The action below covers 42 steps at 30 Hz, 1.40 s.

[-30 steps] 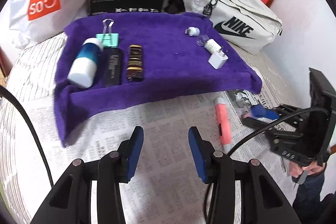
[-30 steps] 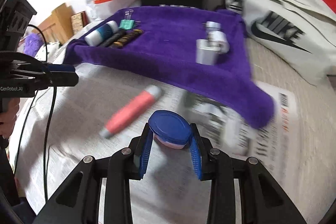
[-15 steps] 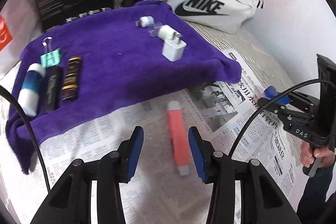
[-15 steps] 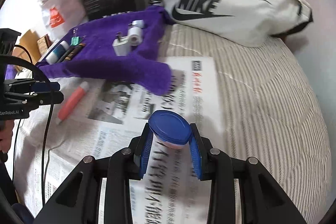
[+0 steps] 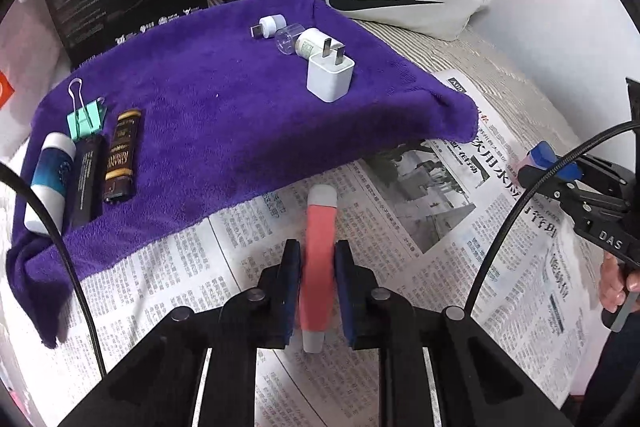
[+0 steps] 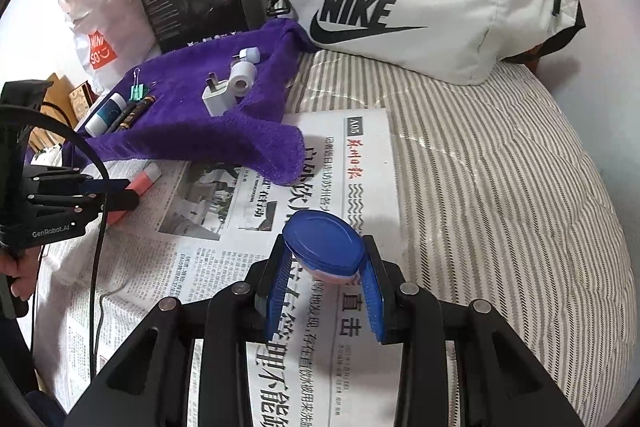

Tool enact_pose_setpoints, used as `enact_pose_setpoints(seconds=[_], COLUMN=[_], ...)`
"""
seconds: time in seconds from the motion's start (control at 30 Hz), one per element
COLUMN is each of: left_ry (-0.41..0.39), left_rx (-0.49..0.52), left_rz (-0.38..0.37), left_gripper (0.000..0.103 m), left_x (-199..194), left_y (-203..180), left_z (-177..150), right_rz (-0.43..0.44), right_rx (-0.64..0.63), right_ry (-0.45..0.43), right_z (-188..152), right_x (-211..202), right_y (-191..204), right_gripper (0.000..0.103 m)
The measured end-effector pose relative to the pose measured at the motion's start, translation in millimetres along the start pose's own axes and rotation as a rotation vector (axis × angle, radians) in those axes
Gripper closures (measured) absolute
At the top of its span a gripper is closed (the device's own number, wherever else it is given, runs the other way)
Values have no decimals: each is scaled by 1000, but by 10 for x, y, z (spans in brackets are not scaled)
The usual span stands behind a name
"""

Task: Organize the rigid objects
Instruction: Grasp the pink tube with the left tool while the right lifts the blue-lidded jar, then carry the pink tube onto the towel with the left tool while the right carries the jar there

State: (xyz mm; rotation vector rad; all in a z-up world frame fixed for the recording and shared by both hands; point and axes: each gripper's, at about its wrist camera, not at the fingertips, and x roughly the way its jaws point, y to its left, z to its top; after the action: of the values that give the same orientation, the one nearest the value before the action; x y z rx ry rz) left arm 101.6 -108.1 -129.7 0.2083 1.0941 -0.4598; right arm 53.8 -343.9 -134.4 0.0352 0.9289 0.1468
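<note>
Left hand-held gripper (image 5: pixel 316 275) just squeezed shut on the pink tube (image 5: pixel 319 251), pads tight on both sides. Tube lying on the newspaper (image 5: pixel 440 227), near the edge of the purple towel (image 5: pixel 224 107). Right hand-held gripper (image 6: pixel 326 287) clamped narrow on a blue-lidded jar (image 6: pixel 324 247), held above the newspaper on the striped bed (image 6: pixel 500 187). On the towel: white charger (image 5: pixel 330 77), binder clip (image 5: pixel 86 115), small bottles.

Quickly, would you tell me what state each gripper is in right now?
Left gripper: jaws have just closed on the pink tube, which lies on the newspaper.
Right gripper: shut on the blue-lidded container.
</note>
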Motion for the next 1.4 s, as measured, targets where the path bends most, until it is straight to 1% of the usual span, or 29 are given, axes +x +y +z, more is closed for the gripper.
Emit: enact_pose_setpoints(seconds=[0.1, 0.17, 0.27, 0.33, 0.5, 0.63, 0.83, 1.17, 1.4], left_ry=[-2, -3, -1, -2, -24, -39, -73, -106, -118], left_rx=[54, 67, 42, 33, -8, -36, -66, -108, -129], left_rz=[37, 42, 21, 27, 5, 19, 9, 11, 8], left_gripper=[86, 86, 87, 87, 87, 87, 87, 87, 87], left_x=[28, 28, 18, -11, -119, -205, -369, -528, -568], left_y=[-96, -117, -64, -32, 119, 241, 398, 630, 807], left_z=[13, 8, 11, -9, -43, -57, -65, 1, 95], right_rz=[11, 22, 38, 49, 68, 87, 129, 163, 189], right_rx=[-7, -7, -10, -14, -45, -68, -99, -167, -178], right_ry=[1, 3, 3, 2, -6, -11, -22, -54, -62], right_z=[3, 8, 16, 27, 82, 139, 241, 515, 751], right_x=[15, 33, 60, 71, 74, 72, 64, 51, 99], right_y=[37, 65, 108, 144, 268, 357, 516, 754, 856], right_gripper=[69, 69, 69, 69, 69, 69, 69, 69, 69])
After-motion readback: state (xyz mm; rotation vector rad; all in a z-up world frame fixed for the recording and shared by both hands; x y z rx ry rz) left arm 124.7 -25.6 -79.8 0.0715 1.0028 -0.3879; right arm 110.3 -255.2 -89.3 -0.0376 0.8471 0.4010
